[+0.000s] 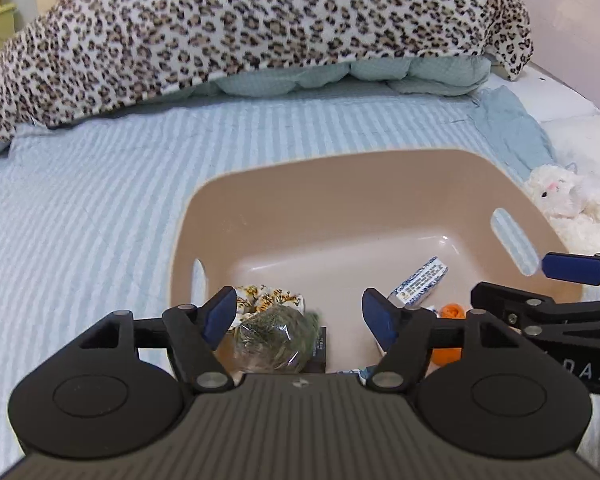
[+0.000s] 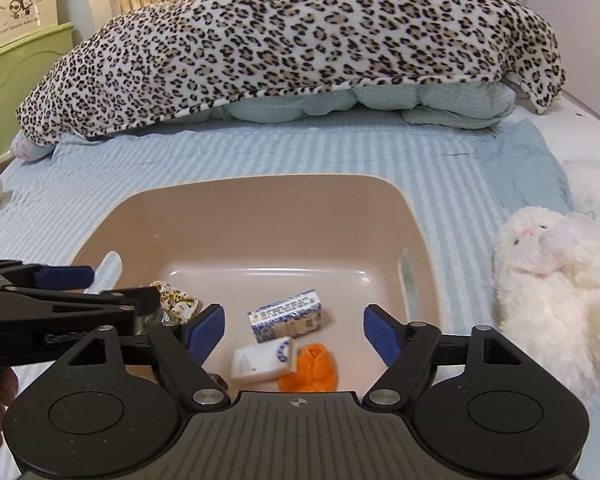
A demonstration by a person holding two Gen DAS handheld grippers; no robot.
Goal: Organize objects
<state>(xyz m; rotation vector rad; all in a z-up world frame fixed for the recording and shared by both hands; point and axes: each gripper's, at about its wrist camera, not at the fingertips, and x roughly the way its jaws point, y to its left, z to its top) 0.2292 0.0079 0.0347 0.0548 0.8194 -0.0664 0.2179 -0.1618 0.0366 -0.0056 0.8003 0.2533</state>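
A tan plastic basin [image 1: 380, 184] [image 2: 260, 200] sits on the striped bed. Inside lie a tiger-print cloth [image 1: 268, 298] [image 2: 176, 298], a clear bag of greenish stuff [image 1: 274, 340], a blue-and-white carton [image 1: 420, 280] [image 2: 286, 314], a white box [image 2: 262, 360] and an orange cloth piece [image 1: 450, 326] [image 2: 312, 368]. My left gripper [image 1: 300, 316] is open above the basin's near left part, the bag just below its jaws. My right gripper [image 2: 294, 328] is open and empty above the white box and orange piece. Each gripper shows at the edge of the other's view.
A white plush lamb [image 1: 560, 196] [image 2: 552, 268] lies on the bed right of the basin. A leopard-print blanket [image 1: 240, 28] [image 2: 300, 36] over a pale quilt fills the far bed. Green furniture [image 2: 12, 76] stands at far left.
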